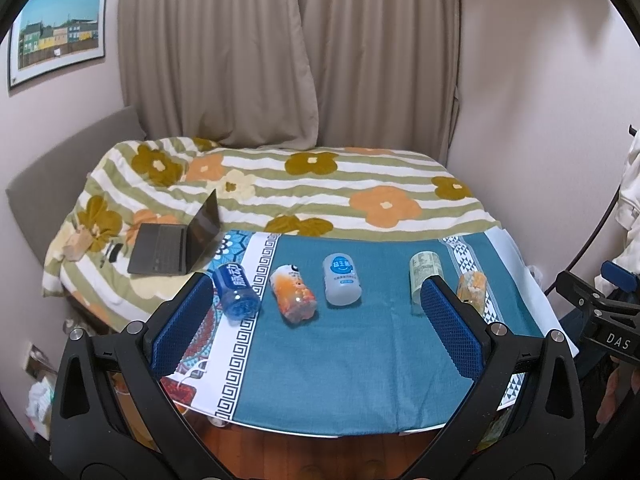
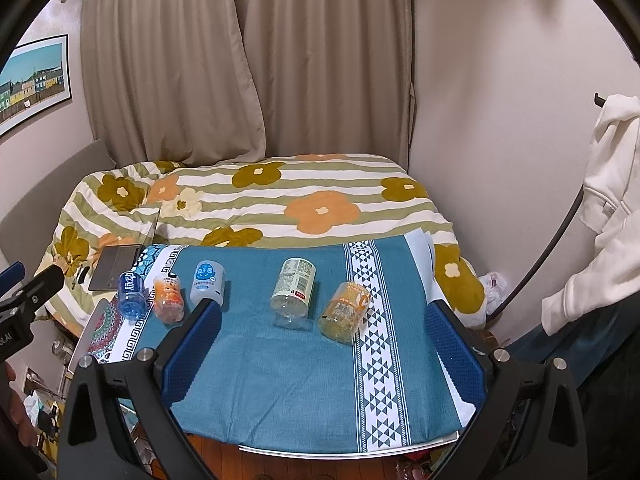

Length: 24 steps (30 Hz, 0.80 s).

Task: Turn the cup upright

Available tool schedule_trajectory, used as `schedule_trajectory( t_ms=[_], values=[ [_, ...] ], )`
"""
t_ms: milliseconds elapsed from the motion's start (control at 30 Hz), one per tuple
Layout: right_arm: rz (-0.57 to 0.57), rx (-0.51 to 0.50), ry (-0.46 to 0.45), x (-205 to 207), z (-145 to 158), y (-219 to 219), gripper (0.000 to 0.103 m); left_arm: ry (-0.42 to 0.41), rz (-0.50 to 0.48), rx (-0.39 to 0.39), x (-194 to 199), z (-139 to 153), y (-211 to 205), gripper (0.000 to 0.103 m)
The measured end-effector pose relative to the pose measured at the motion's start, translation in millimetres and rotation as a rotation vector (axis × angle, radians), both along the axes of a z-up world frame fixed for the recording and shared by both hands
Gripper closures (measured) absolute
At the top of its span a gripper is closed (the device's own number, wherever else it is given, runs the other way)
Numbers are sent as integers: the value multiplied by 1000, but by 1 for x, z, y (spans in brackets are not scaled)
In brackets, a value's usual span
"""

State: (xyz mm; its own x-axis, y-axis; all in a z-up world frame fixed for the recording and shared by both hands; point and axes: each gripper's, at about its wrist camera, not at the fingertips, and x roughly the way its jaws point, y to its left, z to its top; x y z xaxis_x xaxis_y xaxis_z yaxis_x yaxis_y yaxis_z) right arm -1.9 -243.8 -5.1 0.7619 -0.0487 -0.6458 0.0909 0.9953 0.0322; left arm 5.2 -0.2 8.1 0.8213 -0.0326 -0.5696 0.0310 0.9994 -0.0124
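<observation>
Left wrist view: left tongs (image 1: 318, 316) spread wide, gripping nothing, hovering above the near part of the table (image 1: 340, 392) with its teal cloth. Five cups lie on their sides in a row ahead of the tongs. Blue cup (image 1: 236, 290) just beside the left finger tip, on the cloth's patterned edge. Orange cup (image 1: 294, 295) and white cup (image 1: 341, 279) ahead, between the fingers. Green cup (image 1: 423, 271) right behind the right finger tip, partly hidden by it. Yellow cup (image 1: 472, 287) just outside that finger. Laptop (image 1: 176, 240) open on the bed (image 1: 320, 188), far ahead-left. Right tongs (image 1: 600, 312) poke in at the right edge; opening not clear here.

Right wrist view: right tongs (image 2: 322, 334) wide apart, empty, over the table (image 2: 300, 392). Green cup (image 2: 293, 286) and yellow cup (image 2: 345, 310) ahead between the fingers, both lying down, close but apart. White cup (image 2: 207, 282) just behind the left finger tip. Orange cup (image 2: 169, 297) and blue cup (image 2: 132, 294) outside it, further left. White hoodie (image 2: 608, 200) hangs far right.
</observation>
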Motion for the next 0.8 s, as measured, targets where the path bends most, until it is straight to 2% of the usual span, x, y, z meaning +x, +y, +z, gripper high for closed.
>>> schedule_trajectory(
  t_ms=[267,467,633,800],
  values=[
    [14,-6,8,3,2,-2,2,34,32,-16,9,2,-5,0],
    [97,13,39,17,-2,-15,1,87,96,-39,29,-3,-10,0],
    [158,2,50,35,-16,-25,1,143,125,-63,53,-17,-7,0],
    [187,34,93,62,-35,-22,1,211,136,-74,89,-39,0,0]
  ],
)
